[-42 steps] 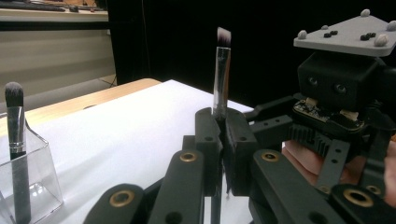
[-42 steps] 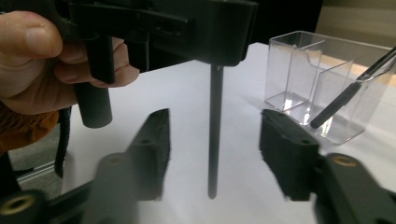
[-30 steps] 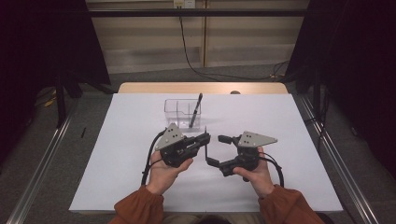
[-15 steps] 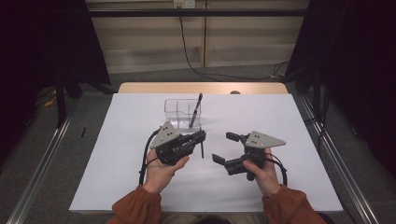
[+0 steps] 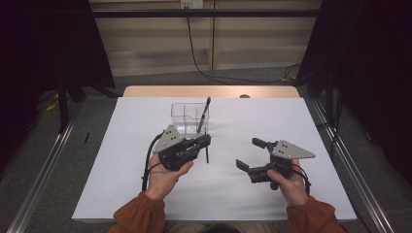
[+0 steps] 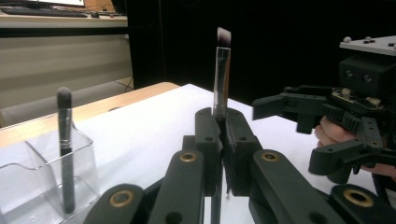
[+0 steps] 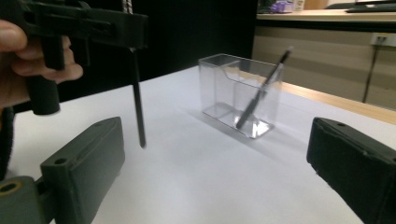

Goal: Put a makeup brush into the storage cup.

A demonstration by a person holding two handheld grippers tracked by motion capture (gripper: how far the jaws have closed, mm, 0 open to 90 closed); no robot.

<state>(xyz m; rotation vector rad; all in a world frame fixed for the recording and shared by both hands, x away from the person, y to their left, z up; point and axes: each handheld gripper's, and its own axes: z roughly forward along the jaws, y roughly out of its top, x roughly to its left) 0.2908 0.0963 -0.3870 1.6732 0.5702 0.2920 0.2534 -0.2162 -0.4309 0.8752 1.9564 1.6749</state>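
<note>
Clear plastic organiser (image 5: 189,116) stood at the table's far middle, one brush (image 5: 203,114) leaning inside it. Just in front of the organiser, the left gripper (image 5: 207,141) pinched a second brush (image 6: 221,74) upright, bristles up. The right gripper (image 5: 250,154), jaws spread and empty, had slid away from the organiser since a second ago, leaving the left free to drop its brush in.

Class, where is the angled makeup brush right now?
The angled makeup brush stands upright, clamped in the left tool, in front of the clear organiser holding another brush.
</note>
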